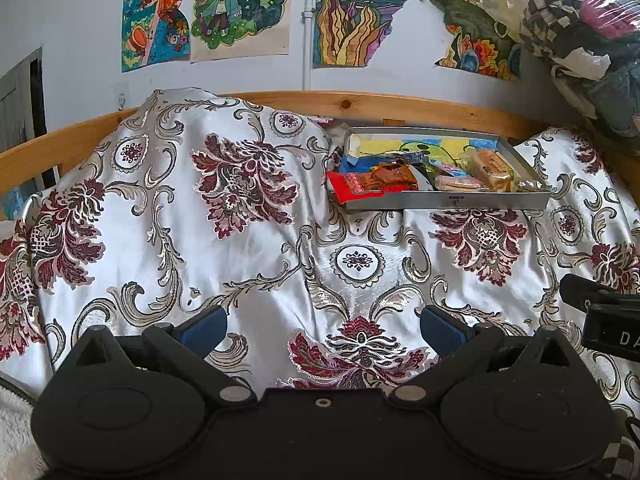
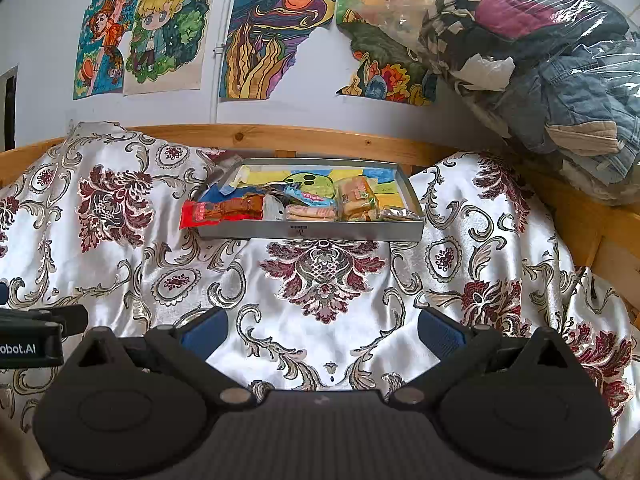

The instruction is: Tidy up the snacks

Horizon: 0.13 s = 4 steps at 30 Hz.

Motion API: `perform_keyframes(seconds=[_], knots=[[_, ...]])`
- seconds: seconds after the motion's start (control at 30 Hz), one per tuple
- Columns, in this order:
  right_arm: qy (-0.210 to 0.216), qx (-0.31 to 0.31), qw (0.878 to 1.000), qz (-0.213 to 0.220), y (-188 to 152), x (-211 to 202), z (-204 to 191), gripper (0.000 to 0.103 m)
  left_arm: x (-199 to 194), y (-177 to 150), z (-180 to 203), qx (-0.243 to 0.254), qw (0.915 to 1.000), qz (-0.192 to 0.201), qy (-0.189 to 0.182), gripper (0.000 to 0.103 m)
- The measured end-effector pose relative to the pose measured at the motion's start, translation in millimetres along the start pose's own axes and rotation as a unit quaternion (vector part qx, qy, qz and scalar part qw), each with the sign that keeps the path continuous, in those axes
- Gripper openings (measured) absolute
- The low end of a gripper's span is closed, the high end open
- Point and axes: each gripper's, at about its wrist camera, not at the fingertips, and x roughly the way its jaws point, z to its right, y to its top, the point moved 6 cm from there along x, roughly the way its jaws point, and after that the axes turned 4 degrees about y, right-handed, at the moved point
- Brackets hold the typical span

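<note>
- Over the near part of a bed spread with a white satin cover (image 1: 248,240) patterned in maroon flowers, the left gripper (image 1: 322,322) hovers low and level, its blue-padded fingers (image 1: 204,326) spread wide with nothing between them.
- The right gripper (image 2: 322,326) sits at a like height just beside it, aimed the same way, its jaws also wide apart and empty; the edge of each tool shows in the other's view.
- A shallow metal tray (image 2: 312,232) rests on the cover near the wooden bed rail (image 2: 280,136), well ahead of both grippers.
- Inside the tray lie the snacks: a red-and-brown packet (image 2: 224,210) hanging over the left rim, a pack of pale biscuits (image 2: 310,213), a wrapped bread loaf (image 2: 354,198), and blue wrappers behind them.
- The tray's far half shows a coloured drawing lining its floor.
- Coloured drawings (image 2: 156,36) hang on the wall, and a clear bag of folded clothes (image 2: 540,56) sits at the right.
</note>
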Motion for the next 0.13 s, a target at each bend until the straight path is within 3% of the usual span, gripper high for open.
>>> perform_keyframes(seconds=[0.13], knots=[[0.000, 0.000, 1.000, 0.000, -0.4, 0.1, -0.1, 0.103, 0.3, 0.1, 0.4, 0.000, 1.0000, 0.000, 0.001, 0.102]])
